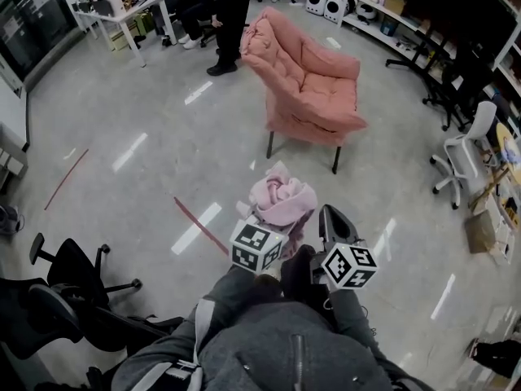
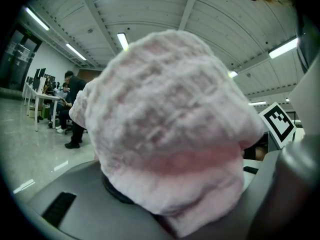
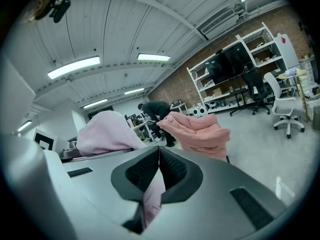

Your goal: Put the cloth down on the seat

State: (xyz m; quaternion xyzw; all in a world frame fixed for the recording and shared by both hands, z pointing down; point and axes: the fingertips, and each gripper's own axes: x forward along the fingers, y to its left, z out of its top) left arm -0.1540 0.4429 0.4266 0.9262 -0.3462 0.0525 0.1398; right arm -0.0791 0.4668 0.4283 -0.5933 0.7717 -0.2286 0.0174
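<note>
grey sleeves [image 1: 232, 296] reach forward with both tools: the left hand-held gripper [image 1: 262, 228] is clenched on a bunched wad of the pink cloth [image 1: 282, 197], which billows over its jaws, and the right hand-held gripper [image 3: 159, 156] has its pads pressed together on a thin fold of the same cloth. the cloth is up in the air, well apart from the pink armchair [image 1: 281, 63], whose seat [image 1: 327, 96] faces it across bare grey floor [image 1: 163, 120]; a red strip [image 1: 199, 226] lies on the floor just left of the cloth, a white office chair [image 1: 464, 149] stands off to the right, a black office chair [image 1: 77, 275] sits near on the left, and people [image 1: 220, 15] gather by a desk [image 1: 122, 10] beyond the armchair
</note>
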